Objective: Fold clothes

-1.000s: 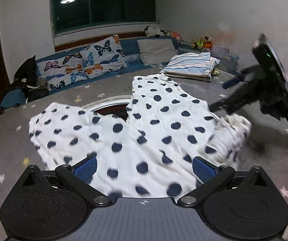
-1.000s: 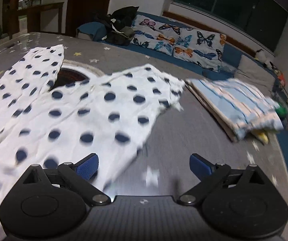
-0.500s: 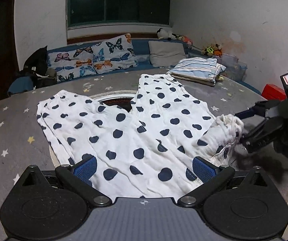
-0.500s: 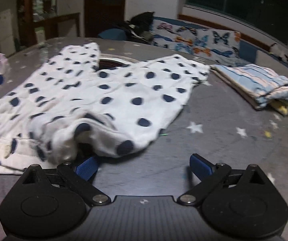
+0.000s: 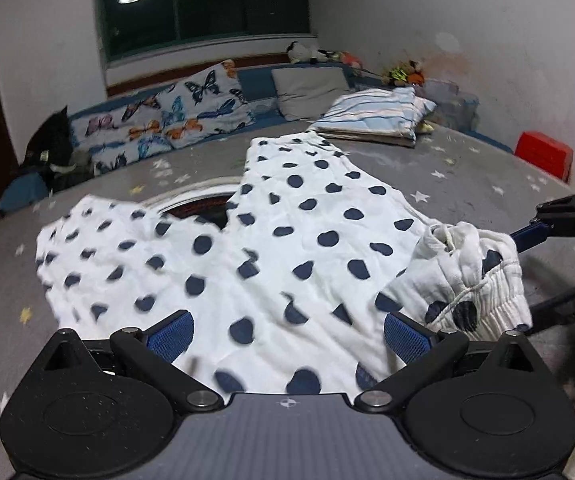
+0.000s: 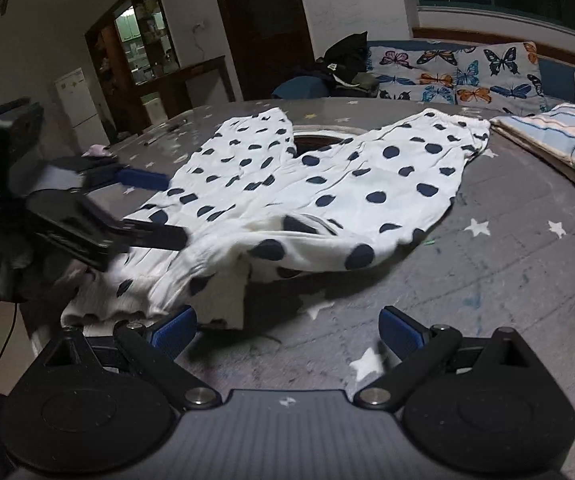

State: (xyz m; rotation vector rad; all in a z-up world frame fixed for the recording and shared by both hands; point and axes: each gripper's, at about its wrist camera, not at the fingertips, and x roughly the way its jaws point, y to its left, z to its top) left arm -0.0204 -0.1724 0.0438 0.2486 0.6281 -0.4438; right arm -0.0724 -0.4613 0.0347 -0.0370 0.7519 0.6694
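Note:
White trousers with dark blue dots [image 5: 279, 248] lie spread on the grey star-print table [image 5: 467, 176], legs pointing away, waistband bunched at the near right [image 5: 483, 280]. My left gripper [image 5: 287, 330] is open, its jaws straddling the near edge of the cloth. My right gripper [image 6: 287, 330] is open and empty over bare table; its left pad [image 6: 173, 330] is next to the waistband corner [image 6: 223, 300]. The trousers also show in the right wrist view [image 6: 327, 184]. Each gripper shows in the other's view: the right one [image 5: 559, 240], the left one [image 6: 119, 208].
Folded striped laundry [image 5: 375, 114] sits at the table's far right, also in the right wrist view [image 6: 559, 140]. A dark round recess [image 5: 203, 210] shows between the trouser legs. A red box [image 5: 543, 154] stands past the right edge. A butterfly-print sofa [image 5: 167, 116] lies behind.
Both grippers have closed in on the waistband end of the trousers. The right gripper swung from the leg side round to the waistband corner; the cloth there has bunched up.

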